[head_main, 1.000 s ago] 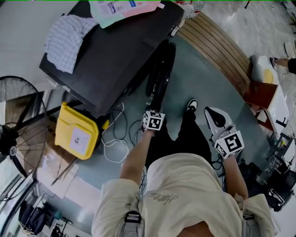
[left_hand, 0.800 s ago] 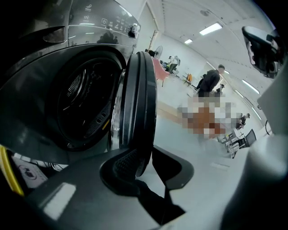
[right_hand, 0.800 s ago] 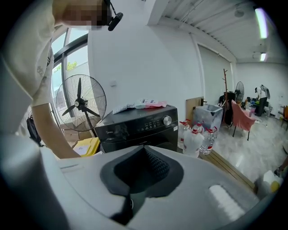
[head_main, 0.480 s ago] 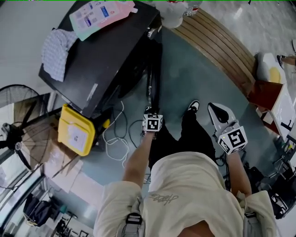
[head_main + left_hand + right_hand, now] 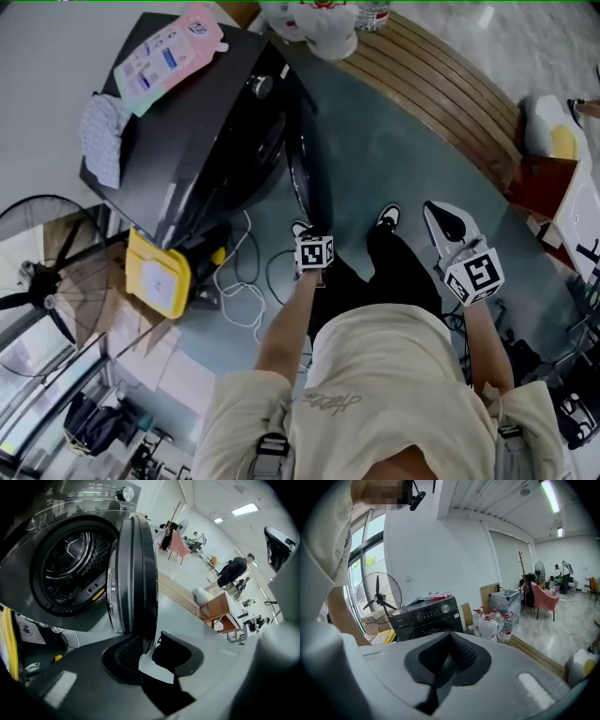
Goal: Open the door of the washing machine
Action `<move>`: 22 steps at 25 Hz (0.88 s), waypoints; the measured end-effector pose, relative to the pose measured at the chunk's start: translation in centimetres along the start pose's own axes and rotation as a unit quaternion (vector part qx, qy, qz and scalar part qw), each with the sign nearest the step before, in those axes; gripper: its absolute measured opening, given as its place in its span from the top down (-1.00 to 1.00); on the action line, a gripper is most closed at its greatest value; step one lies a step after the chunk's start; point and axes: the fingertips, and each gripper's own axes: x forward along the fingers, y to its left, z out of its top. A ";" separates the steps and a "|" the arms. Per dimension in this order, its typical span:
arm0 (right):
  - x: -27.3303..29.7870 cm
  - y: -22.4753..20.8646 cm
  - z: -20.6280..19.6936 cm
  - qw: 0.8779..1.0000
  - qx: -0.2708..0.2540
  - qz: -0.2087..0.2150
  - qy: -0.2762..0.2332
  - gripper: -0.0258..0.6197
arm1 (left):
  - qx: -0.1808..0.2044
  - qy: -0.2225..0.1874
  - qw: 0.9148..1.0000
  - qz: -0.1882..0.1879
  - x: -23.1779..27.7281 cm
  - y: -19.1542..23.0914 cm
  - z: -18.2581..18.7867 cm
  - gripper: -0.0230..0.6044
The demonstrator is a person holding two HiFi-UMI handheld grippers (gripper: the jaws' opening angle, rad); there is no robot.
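**Letting go of a door that now stands open**

Head view: the washing machine [image 5: 202, 141] sits at upper left, well ahead of the person. Its door [image 5: 302, 176] shows as a thin dark sliver swung out from the front, with its free edge towards the person. A second ago the sliver looked fatter and lay closer across the front; now the round mouth beside it is exposed. The left gripper [image 5: 307, 234] hangs steeply downward just beside the door's near edge. The right gripper [image 5: 441, 220] is well apart, out over the floor [image 5: 403, 141].

Left gripper view: the door [image 5: 136, 573] is seen edge-on, upright, its long axis running top to bottom. Its inner glass bulge faces left towards the drum [image 5: 70, 569], which lies fully open to view under the control knob [image 5: 125, 493]. The left gripper [image 5: 152, 656] has just been widening its jaws. They stand apart with only floor showing between them, and the door's lower rim is just beyond, not pressed. I judge the pull finished and the task as good as done.

Right gripper view: the washing machine [image 5: 426, 616] stands ahead, and the door cannot be made out from here. The right gripper [image 5: 450, 660] has its jaws together on nothing and takes no part.
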 end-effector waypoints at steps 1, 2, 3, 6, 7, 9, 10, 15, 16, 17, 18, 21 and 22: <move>-0.5 -0.6 -0.2 1.000 0.001 0.000 -0.001 0.92 | 0.000 0.003 1.000 -0.003 0.5 -0.8 -0.1 0.48; -0.9 -1.2 -0.3 1.000 0.003 0.001 -0.001 0.92 | 0.000 0.005 1.000 -0.005 0.9 -1.5 -0.1 0.48; -1.3 -1.7 -0.5 1.000 0.004 0.001 -0.002 0.92 | -0.001 0.006 1.000 -0.006 1.1 -2.2 0.0 0.48; -2.3 -3.1 -1.1 1.000 0.011 0.000 -0.003 0.92 | 0.000 0.006 1.000 -0.009 1.9 -4.1 0.5 0.49; -2.6 -3.5 -1.3 1.000 0.015 -0.001 -0.004 0.92 | 0.003 0.006 1.000 -0.010 2.0 -4.8 0.7 0.49; -3.3 -4.2 -1.7 1.000 0.021 -0.005 -0.007 0.92 | 0.011 0.008 1.000 -0.014 2.2 -6.1 1.2 0.47; -3.7 -4.6 -1.9 1.000 0.024 -0.006 -0.008 0.92 | 0.014 0.008 1.000 -0.016 2.2 -6.8 1.5 0.45; -5.2 -6.9 -2.8 0.999 0.044 -0.012 -0.012 0.92 | 0.032 0.008 0.999 -0.031 2.7 -9.9 2.7 0.45; -5.3 -7.3 -2.9 0.999 0.050 -0.012 -0.013 0.92 | 0.036 0.006 0.999 -0.031 2.5 -10.4 3.0 0.45; -5.4 -7.6 -3.1 0.998 0.055 -0.011 -0.014 0.92 | 0.039 0.004 0.999 -0.032 2.4 -10.7 3.3 0.45; -5.4 -7.8 -3.1 0.998 0.058 -0.009 -0.014 0.92 | 0.041 0.001 0.999 -0.032 2.1 -11.0 3.6 0.46; -5.1 -8.3 -3.2 0.998 0.063 0.000 -0.017 0.92 | 0.036 -0.010 0.999 -0.032 1.2 -11.0 4.5 0.45; -4.9 -8.5 -3.2 0.998 0.063 0.003 -0.018 0.92 | 0.030 -0.017 0.999 -0.030 0.8 -10.8 5.0 0.45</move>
